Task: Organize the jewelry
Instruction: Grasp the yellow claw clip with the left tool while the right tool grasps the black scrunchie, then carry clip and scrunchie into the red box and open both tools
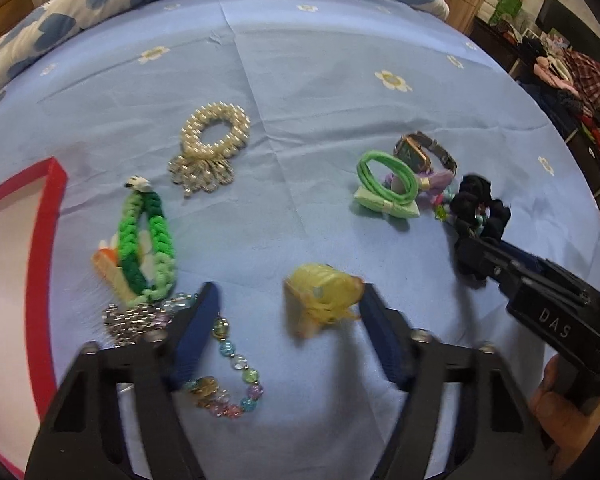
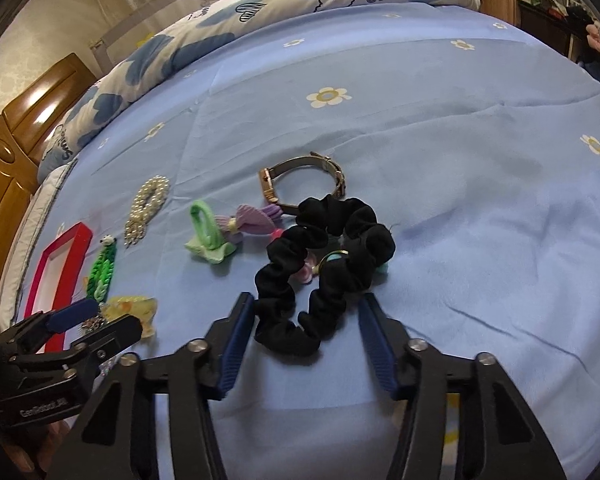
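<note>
**Both grippers wide, nothing picked yet**

The left gripper [image 1: 288, 308] is wide open around the yellow hair clip [image 1: 322, 300], probably to carry it to the red box [image 1: 40, 248] at the bed's left edge. The right gripper [image 2: 306, 320] is also open, w/ the black scrunchie [image 2: 324, 268] between its fingers, not squeezed.

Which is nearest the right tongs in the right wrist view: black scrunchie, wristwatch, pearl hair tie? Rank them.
1. Black scrunchie: between the open right tongs.
2. Wristwatch: just beyond the scrunchie, centre.
3. Pearl hair tie: farthest, off to the left.
</note>
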{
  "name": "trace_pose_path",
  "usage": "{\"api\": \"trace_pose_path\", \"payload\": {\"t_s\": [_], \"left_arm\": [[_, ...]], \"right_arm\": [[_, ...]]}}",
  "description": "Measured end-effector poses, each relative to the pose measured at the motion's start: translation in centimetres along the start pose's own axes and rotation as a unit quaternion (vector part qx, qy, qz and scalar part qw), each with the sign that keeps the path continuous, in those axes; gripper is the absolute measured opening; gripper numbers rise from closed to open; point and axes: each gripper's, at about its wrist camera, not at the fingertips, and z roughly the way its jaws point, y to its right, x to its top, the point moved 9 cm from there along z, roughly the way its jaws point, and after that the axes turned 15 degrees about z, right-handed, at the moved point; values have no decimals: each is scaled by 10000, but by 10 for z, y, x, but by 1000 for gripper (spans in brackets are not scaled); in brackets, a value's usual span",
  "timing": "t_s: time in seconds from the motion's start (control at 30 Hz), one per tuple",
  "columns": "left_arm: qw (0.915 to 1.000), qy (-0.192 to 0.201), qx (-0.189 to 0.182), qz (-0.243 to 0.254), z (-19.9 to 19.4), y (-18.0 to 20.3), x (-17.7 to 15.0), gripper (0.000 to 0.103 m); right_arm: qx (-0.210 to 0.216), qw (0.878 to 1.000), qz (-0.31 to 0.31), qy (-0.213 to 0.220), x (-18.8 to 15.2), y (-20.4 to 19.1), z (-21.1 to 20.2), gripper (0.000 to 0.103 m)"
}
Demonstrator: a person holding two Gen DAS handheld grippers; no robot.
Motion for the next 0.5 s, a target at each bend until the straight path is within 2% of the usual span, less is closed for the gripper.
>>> {"api": "trace_pose_path", "payload": {"t_s": [0.03,0.07,0.1,0.13,0.23,0.5], "left_arm": [[10000,-29,-18,8,2,0,-1,41],[10000,-67,-31,22,3,0,-3,36],[10000,-71,-30,26,4,1,-3,29],[10000,-49,-46,25,2,0,-4,28],[9999,37,-163,-35,-5,-3,-6,28],[9985,353,-413,-55,-38,-6,-13,28]], "right_arm": [[-2,10000,-5,10,1,1,0,37],[13,10000,-1,6,1,1,1,26],[18,10000,8,12,0,2,0,21],[29,10000,22,21,1,2,0,17],[115,9999,85,55,0,2,-4,13],[380,9991,101,180,-7,-7,-31,11]]}}
